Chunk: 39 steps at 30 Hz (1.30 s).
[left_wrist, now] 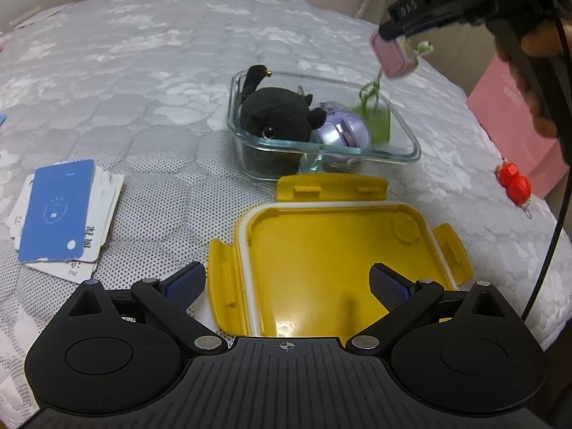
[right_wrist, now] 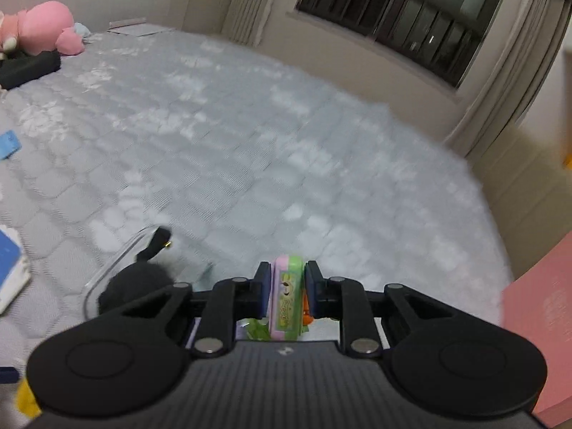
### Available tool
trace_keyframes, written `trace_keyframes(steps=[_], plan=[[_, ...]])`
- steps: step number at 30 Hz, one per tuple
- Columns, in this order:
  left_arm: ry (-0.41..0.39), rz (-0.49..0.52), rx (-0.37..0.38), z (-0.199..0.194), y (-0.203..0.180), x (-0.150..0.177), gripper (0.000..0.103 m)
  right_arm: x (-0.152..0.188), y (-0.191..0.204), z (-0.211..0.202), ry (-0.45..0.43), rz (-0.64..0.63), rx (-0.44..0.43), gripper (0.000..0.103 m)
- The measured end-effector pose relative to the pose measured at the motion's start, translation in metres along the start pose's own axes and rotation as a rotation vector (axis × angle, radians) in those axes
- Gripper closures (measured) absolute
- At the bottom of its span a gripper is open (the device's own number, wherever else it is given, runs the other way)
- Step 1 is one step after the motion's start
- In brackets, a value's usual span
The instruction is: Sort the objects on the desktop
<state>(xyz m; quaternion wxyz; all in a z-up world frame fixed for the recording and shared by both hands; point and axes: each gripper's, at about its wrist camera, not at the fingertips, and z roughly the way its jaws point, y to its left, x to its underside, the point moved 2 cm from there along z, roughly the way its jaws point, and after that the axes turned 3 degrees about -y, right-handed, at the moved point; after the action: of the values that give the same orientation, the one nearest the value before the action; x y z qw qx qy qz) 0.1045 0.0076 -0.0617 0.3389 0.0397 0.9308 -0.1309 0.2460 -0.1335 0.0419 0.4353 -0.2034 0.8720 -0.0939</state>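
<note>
A clear glass container [left_wrist: 407,132] sits on the quilted bed with a black plush cat [left_wrist: 277,116], a lilac round case [left_wrist: 343,130] and a green tassel [left_wrist: 380,121] inside. Its yellow lid [left_wrist: 321,250] lies upside down in front, under my open left gripper [left_wrist: 287,282]. Held by a hand, my right gripper [left_wrist: 393,41] hovers above the container's right corner, shut on a small pink and green box [left_wrist: 395,59] whose green cord hangs down into the container. In the right wrist view the same box [right_wrist: 287,296] is clamped between the pads of the right gripper [right_wrist: 287,287], with the cat [right_wrist: 143,279] at lower left.
A blue card on white papers [left_wrist: 60,211] lies at left. Two red charms [left_wrist: 514,180] rest by the bed's right edge, beside a pink box [left_wrist: 514,121]. A pink plush toy [right_wrist: 39,26] and a black item [right_wrist: 28,68] lie far off on the bed.
</note>
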Motion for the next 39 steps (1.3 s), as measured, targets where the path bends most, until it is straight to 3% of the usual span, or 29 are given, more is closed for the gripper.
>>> trace_keyframes(steps=[8, 10, 14, 15, 19, 23, 27, 30, 33, 35, 37, 39], plan=[[-0.012, -0.006, 0.004, -0.006, 0.001, 0.002, 0.002, 0.012, 0.033, 0.019, 0.072, -0.079, 0.102, 0.081], [-0.013, -0.008, -0.001, -0.007, 0.003, 0.003, 0.002, 0.022, 0.044, 0.031, 0.135, -0.073, 0.048, 0.08], [-0.011, -0.024, -0.011, -0.006, 0.009, 0.002, 0.002, 0.021, 0.03, 0.028, 0.182, 0.091, -0.173, 0.068], [-0.01, -0.033, -0.013, -0.005, 0.01, 0.002, 0.002, 0.018, 0.022, 0.024, 0.163, 0.124, -0.183, 0.068], [-0.006, -0.041, -0.006, -0.002, 0.01, 0.001, 0.002, 0.009, -0.012, 0.012, 0.079, 0.159, -0.072, 0.068], [0.001, -0.026, 0.0, 0.001, 0.006, 0.002, 0.002, 0.022, -0.028, 0.029, 0.152, 0.225, -0.123, 0.069], [0.008, -0.007, -0.004, 0.003, 0.002, 0.003, 0.002, 0.039, -0.021, 0.056, 0.217, 0.219, -0.127, 0.071], [0.007, -0.013, -0.01, 0.003, 0.005, 0.003, 0.002, 0.045, -0.021, 0.054, 0.28, 0.255, -0.133, 0.071], [0.007, -0.04, -0.006, 0.005, 0.009, 0.001, 0.002, 0.047, -0.021, 0.042, 0.367, 0.302, -0.308, 0.071], [0.009, -0.044, 0.001, 0.006, 0.008, 0.001, 0.002, 0.04, -0.024, 0.033, 0.334, 0.311, -0.313, 0.062], [0.01, -0.027, 0.008, 0.004, 0.004, 0.002, 0.002, 0.03, -0.02, 0.03, 0.277, 0.239, -0.233, 0.046], [0.003, -0.004, 0.007, 0.001, 0.0, 0.002, 0.002, 0.022, -0.01, 0.037, 0.248, 0.153, -0.177, 0.044]])
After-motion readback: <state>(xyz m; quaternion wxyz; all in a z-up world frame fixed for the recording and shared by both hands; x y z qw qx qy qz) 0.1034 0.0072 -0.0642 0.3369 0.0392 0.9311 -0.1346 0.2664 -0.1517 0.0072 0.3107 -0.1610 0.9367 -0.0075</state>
